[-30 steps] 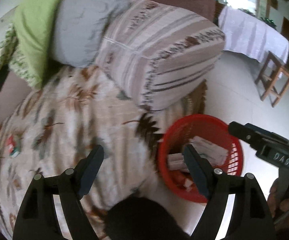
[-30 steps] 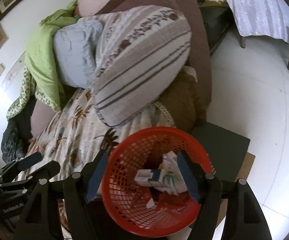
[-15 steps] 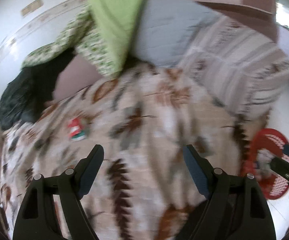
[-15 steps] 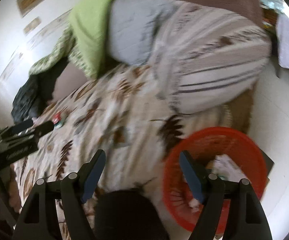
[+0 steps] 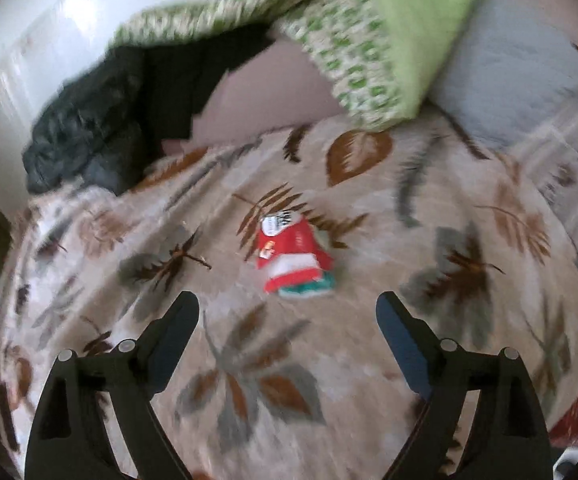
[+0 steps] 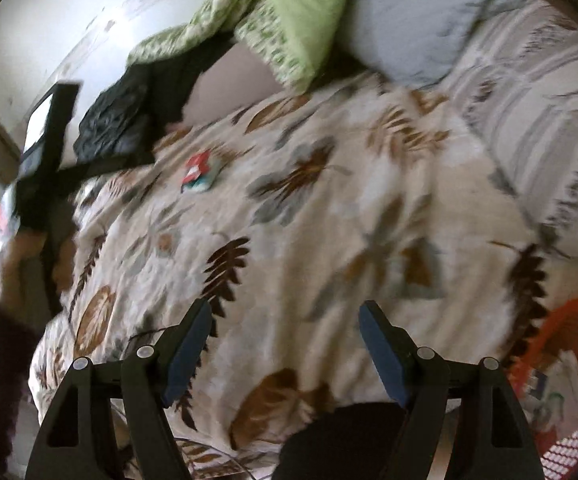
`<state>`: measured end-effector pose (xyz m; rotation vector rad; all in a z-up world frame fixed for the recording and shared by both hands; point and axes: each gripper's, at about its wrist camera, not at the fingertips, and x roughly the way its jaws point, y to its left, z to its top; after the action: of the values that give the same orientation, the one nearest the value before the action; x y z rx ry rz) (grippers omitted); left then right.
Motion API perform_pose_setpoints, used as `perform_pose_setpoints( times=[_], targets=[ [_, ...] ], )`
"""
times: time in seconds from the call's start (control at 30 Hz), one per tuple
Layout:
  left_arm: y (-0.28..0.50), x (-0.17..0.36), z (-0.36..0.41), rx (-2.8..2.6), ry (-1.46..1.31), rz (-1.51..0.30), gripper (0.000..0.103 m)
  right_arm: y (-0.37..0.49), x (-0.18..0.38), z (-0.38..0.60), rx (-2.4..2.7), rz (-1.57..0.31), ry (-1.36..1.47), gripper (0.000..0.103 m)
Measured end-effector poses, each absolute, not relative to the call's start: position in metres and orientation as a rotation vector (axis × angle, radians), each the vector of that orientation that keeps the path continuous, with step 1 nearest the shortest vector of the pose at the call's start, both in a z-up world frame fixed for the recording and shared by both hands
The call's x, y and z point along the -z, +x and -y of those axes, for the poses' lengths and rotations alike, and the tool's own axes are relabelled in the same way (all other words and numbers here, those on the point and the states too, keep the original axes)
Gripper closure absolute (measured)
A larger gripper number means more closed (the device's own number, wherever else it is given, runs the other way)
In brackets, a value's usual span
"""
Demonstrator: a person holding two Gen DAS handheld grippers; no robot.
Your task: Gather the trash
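One piece of trash, a red wrapper (image 5: 293, 258), lies on the leaf-print blanket (image 5: 369, 340) in the middle of the bed. It sits straight ahead of the left gripper (image 5: 287, 316), just past its fingertips and almost centred between them. Its long side runs from near to far, tipped a little to the left. The left gripper is spread wide with nothing in it. The right gripper (image 6: 285, 328) is spread wide and empty too, but the wrapper (image 6: 198, 174) is far from it, up and to the left. So the left one is nearer and looks best placed to grab it. The red basket (image 6: 561, 364) waits at the right edge of the bed.
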<state>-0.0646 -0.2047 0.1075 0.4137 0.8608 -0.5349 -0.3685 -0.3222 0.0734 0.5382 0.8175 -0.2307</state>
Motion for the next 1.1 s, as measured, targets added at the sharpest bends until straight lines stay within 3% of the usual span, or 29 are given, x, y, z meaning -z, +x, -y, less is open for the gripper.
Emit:
perform_pose_setpoints(
  times=[0.17,0.43,0.47,0.5,0.53,0.6,0.97,1.1],
  targets=[
    [0.011,-0.063,0.22,0.495,0.354,-0.993,0.013,-0.34,-0.052,0.322,0.214,-0.869,0.548,0.024],
    [0.061,-0.021,0.244,0.562,0.272,-1.076,0.015,-0.315,-0.023,0.336,0.233,-0.942,0.569,0.024],
    [0.063,-0.015,0.245,0.562,0.26,-1.109,0.038,-0.313,-0.021,0.336,0.233,-0.949,0.57,0.024],
    [0.063,-0.014,0.245,0.564,0.246,-1.126,0.055,-0.31,-0.018,0.337,0.232,-0.955,0.571,0.024],
    [0.06,-0.017,0.242,0.561,0.237,-1.111,0.056,-0.308,-0.017,0.338,0.23,-0.959,0.569,0.024],
    [0.051,-0.025,0.232,0.568,0.233,-1.096,0.073,-0.305,-0.016,0.338,0.222,-0.959,0.564,0.024],
    [-0.013,-0.072,0.125,0.582,0.144,-1.084,0.075,-0.242,-0.028,0.318,0.092,-0.955,0.501,0.024],
    [-0.023,-0.06,0.111,0.579,0.173,-1.065,0.063,-0.194,-0.026,0.312,0.045,-0.963,0.499,0.024]
  ],
)
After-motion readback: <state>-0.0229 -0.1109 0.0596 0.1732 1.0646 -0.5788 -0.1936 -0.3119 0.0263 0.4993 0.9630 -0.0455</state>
